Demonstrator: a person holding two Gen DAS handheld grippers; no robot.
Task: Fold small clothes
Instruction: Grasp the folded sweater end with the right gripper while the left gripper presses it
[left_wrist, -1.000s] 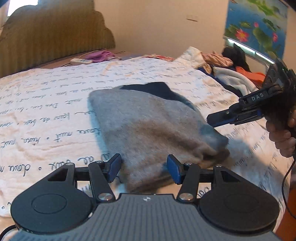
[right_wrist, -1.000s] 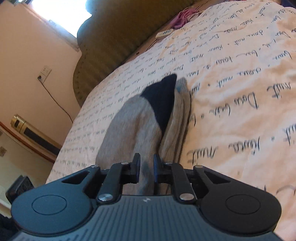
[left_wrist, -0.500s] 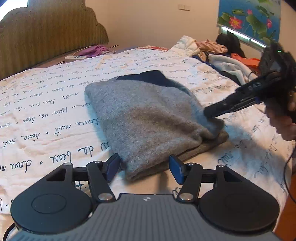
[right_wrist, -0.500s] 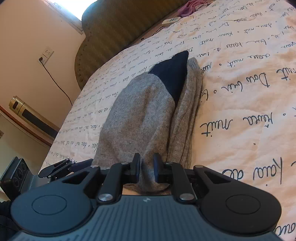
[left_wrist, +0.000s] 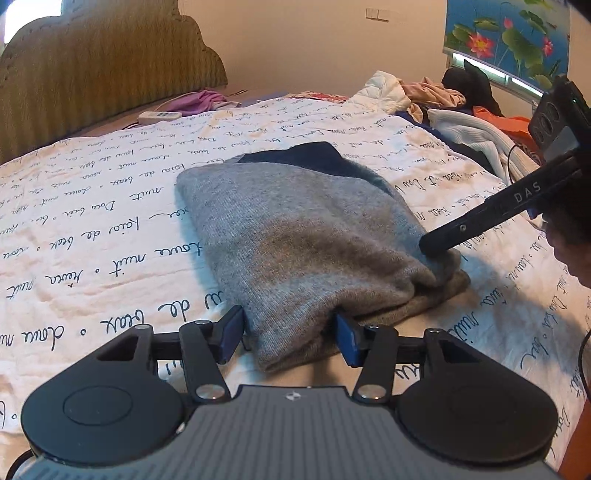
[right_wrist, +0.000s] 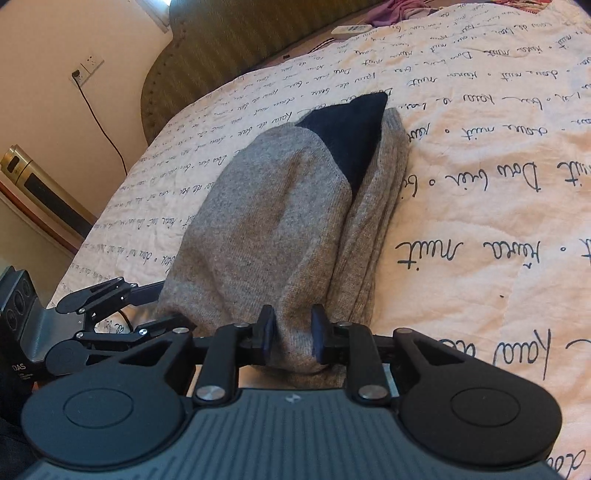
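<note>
Currently the bedspread (left_wrist: 110, 229) lies under both grippers. Folded grey garment (left_wrist: 295, 236) extends ahead of them. Left gripper (left_wrist: 290, 338) straddles its near corner, jaws closing. Right gripper (right_wrist: 293, 338) brackets another corner, jaws opening.

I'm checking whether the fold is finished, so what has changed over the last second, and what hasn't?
The right gripper, clamped on the near edge of the grey garment a second ago, is now opening; the cloth is still between its jaws but looks released. The left gripper is closing slightly around the garment's corner, pads not yet pressing. The garment stays folded on the bedspread, in the same spot.
</note>
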